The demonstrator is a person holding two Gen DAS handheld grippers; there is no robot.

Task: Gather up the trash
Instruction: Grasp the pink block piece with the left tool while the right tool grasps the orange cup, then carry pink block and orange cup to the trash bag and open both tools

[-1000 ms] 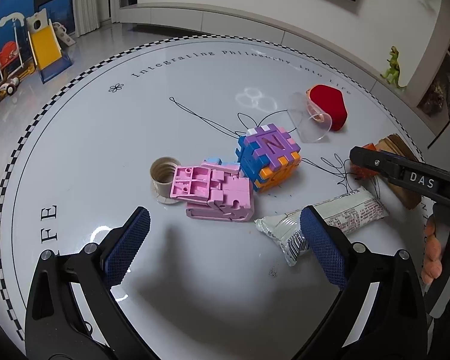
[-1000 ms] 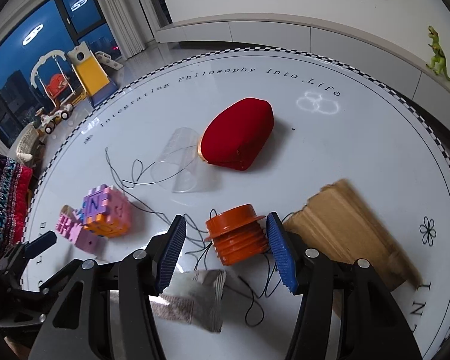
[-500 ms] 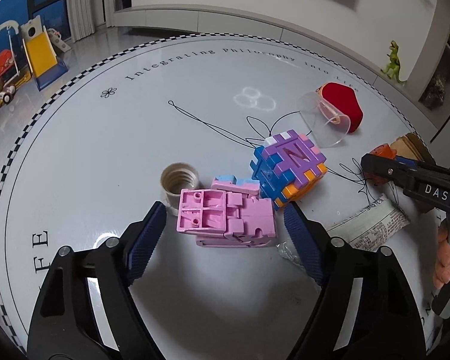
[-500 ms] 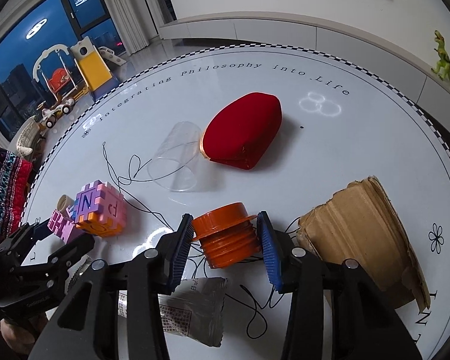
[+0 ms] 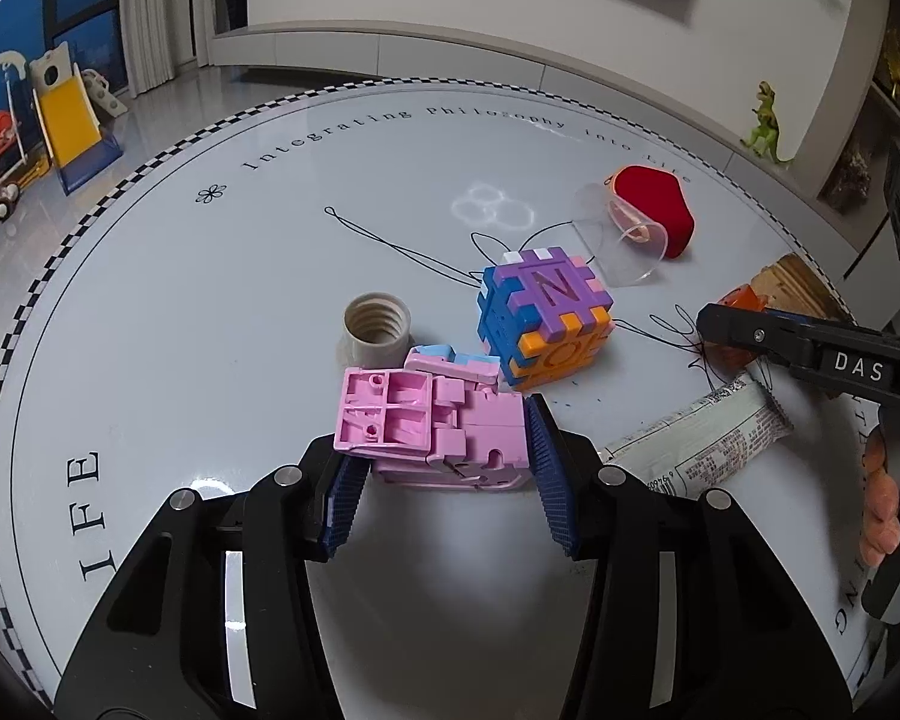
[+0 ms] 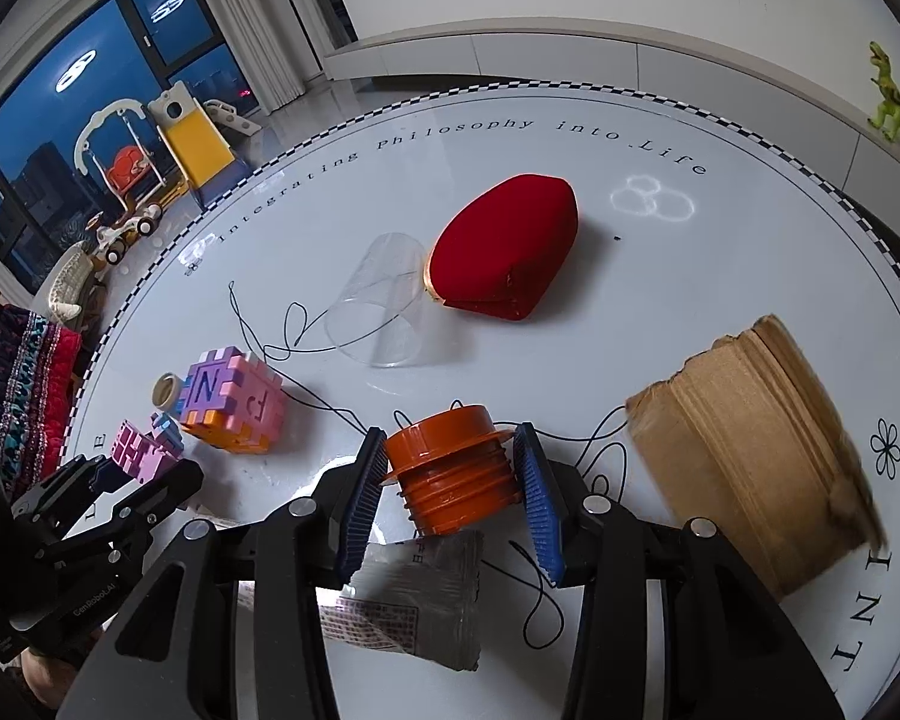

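Observation:
My left gripper (image 5: 441, 468) is shut on a pink plastic toy block (image 5: 432, 429), which also shows in the right wrist view (image 6: 144, 450) between that gripper's black fingers. My right gripper (image 6: 450, 504) is shut on an orange ribbed bottle top (image 6: 456, 474) just above the table; in the left wrist view the orange piece (image 5: 741, 324) sits behind the right gripper's black finger. A silver snack wrapper (image 5: 699, 441) lies on the white round table (image 5: 210, 312), and shows under my right gripper (image 6: 411, 594).
A coloured foam cube marked N (image 5: 546, 318), a beige threaded cap (image 5: 377, 324), a clear plastic cup on its side (image 6: 378, 300), a red velvet box (image 6: 510, 246), torn brown cardboard (image 6: 750, 456) and loose black thread (image 5: 402, 246) lie on the table.
Both grippers have closed: the left one moved forward over the pink toy block and shut on it, the right one shut on the orange bottle top.

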